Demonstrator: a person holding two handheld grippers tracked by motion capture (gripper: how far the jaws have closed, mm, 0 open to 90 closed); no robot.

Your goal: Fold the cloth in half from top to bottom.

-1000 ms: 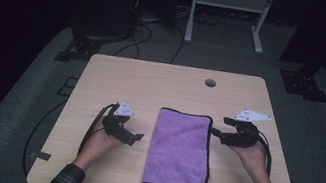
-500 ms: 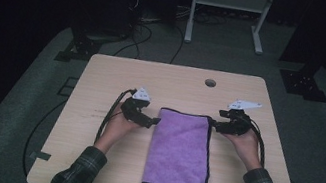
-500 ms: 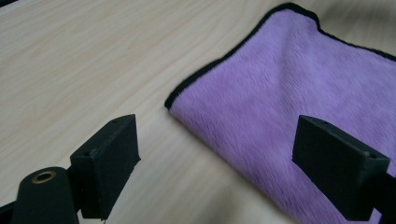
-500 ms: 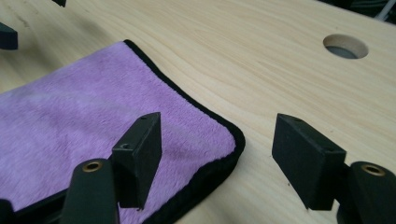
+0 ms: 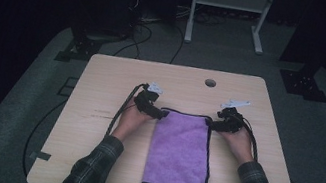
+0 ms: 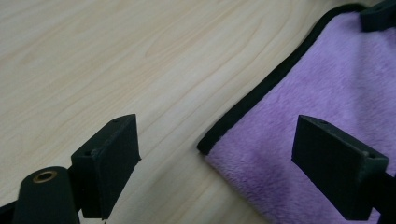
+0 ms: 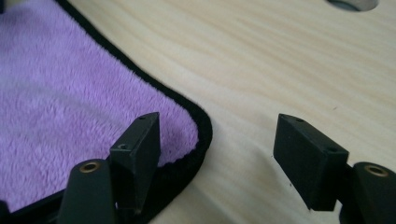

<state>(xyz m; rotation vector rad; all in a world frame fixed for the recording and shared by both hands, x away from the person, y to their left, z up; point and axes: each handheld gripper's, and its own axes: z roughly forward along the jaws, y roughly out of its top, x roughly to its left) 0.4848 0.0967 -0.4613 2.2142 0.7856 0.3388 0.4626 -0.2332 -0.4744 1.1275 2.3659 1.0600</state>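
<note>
You hold the left tool (image 5: 159, 114) at the far left corner of the purple cloth (image 5: 180, 150), jaws spread wide, one jaw over the bare worktop (image 5: 99, 126) and the other over the purple pile, with the black-edged corner between them. You hold the right tool (image 5: 212, 124) at the cloth's far right corner, jaws likewise apart and straddling that corner. The cloth lies flat on the worktop, on your side of the round cable hole (image 5: 210, 83), its long side running away from you.
</note>
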